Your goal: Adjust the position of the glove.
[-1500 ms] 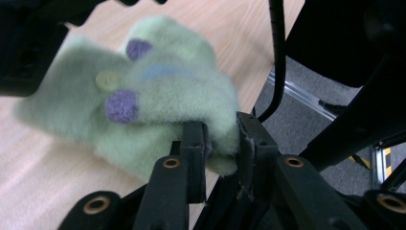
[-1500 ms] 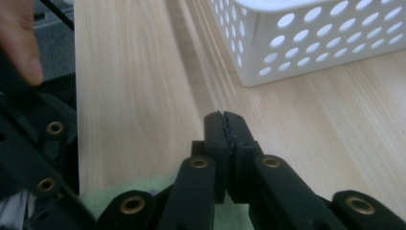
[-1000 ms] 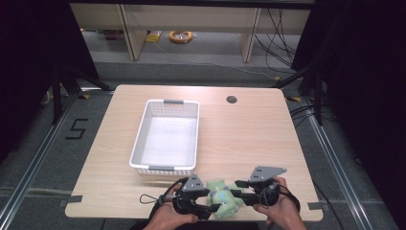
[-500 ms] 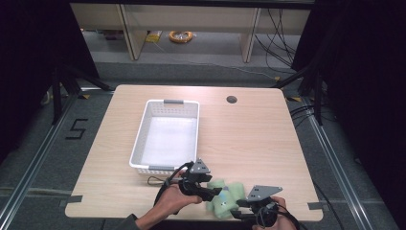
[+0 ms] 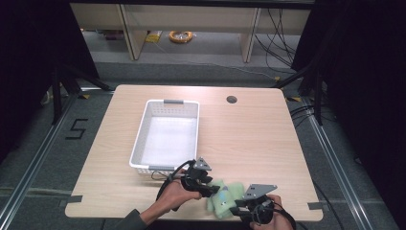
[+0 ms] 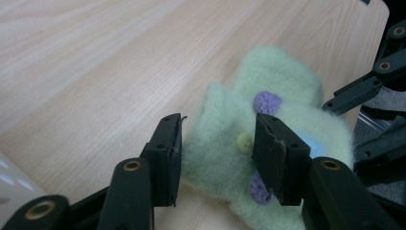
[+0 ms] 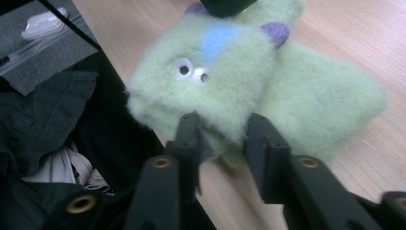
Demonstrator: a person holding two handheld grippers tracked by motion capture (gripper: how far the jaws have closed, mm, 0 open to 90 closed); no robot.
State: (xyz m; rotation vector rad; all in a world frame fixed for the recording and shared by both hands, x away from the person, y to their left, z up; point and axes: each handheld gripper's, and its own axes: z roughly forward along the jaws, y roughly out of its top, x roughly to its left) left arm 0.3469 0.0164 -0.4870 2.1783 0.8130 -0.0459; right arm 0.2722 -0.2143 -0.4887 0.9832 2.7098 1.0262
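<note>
Toy: a pale green plush toy [image 5: 226,199] with purple patches, a blue patch and googly eyes lies on the table [image 5: 258,143] at its near edge, right of the near end of the white basket [image 5: 167,134] and apart from it.
Change, hands: both hands now sit lower and closer on the toy than a second ago; the left one has slid right from beside the basket's near rim, the right one has dropped toward the table edge.
Left gripper [image 6: 218,146]: its jaws have just been closing, about half shut, with the toy's far end between them; the right pad lies on the fleece, the left pad looks to touch its edge.
Right gripper [image 7: 221,139]: its jaws have also just been closing and stand narrow around the toy's near lower edge; whether they already pinch it is hard to tell, since fleece hides the tips.
Meaning: a two-handed pick-up looks to be starting, probably to carry the toy into the basket.
Caution: the toy overhangs the near table edge slightly, so a weak pinch could drop it.
</note>
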